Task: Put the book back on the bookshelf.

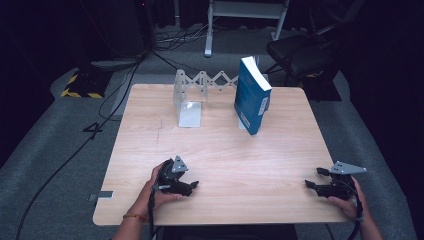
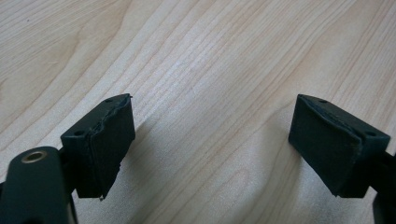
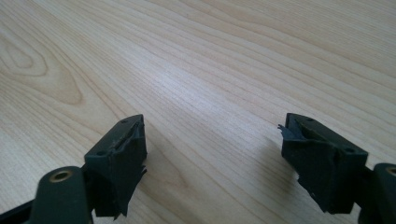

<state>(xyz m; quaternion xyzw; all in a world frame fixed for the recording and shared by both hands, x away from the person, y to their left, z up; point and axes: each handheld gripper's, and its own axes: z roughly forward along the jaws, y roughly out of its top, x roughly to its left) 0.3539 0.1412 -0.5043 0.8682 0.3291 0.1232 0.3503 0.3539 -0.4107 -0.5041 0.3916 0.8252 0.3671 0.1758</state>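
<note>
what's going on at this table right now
A person rests a gripper in each hand on the near part of the wooden table. The left gripper and right gripper are both open and hold nothing. Farther back, a blue book stands upright beside a metal expanding bookend, untouched.

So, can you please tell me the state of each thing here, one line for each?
Blue book: upright, leaning at the right end of the rack.
Metal expanding book rack: stretched out at the table's far edge.
Left gripper: open, empty, low over the table.
Right gripper: open, empty, low over the table.
</note>
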